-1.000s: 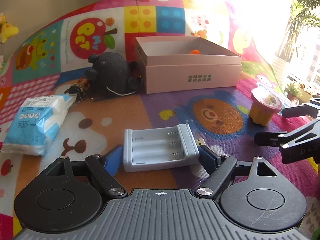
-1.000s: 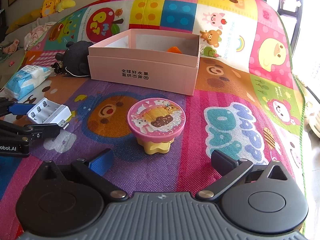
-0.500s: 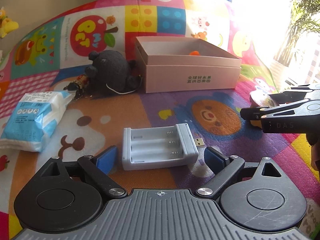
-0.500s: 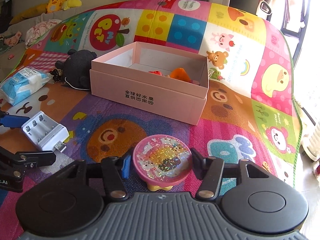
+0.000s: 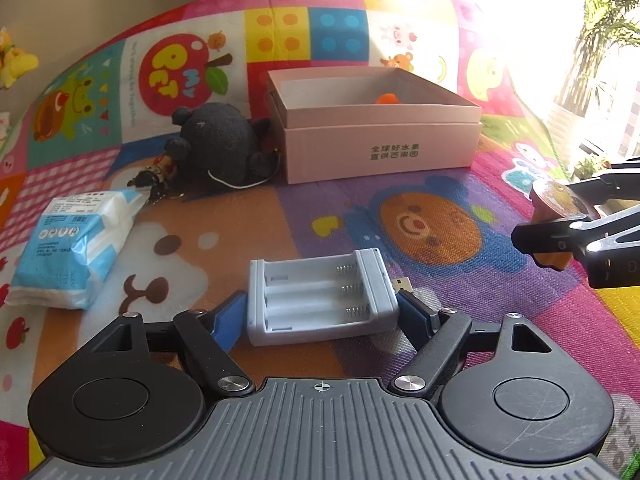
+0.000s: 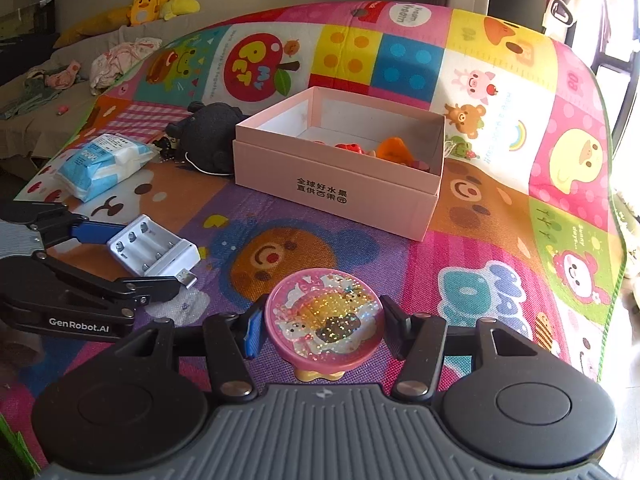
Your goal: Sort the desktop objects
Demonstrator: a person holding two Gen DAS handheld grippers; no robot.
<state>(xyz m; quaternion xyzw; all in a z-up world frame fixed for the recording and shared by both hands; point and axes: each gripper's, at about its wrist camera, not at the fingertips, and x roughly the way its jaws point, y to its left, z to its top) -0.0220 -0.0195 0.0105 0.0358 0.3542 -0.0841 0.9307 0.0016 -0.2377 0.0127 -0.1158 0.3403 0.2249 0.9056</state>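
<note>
Closing your left gripper [image 5: 320, 312] on the battery charger [image 5: 320, 296]: centre both pads first. Your right gripper [image 6: 322, 332] clamps the jelly cup [image 6: 324, 322]; carry it level toward the pink box [image 6: 340, 168] at 12 o'clock.

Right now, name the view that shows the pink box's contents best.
The right wrist view: it looks down into the pink box, showing the orange and red toys inside. The left wrist view sits lower; the front wall hides all but an orange tip.
</note>
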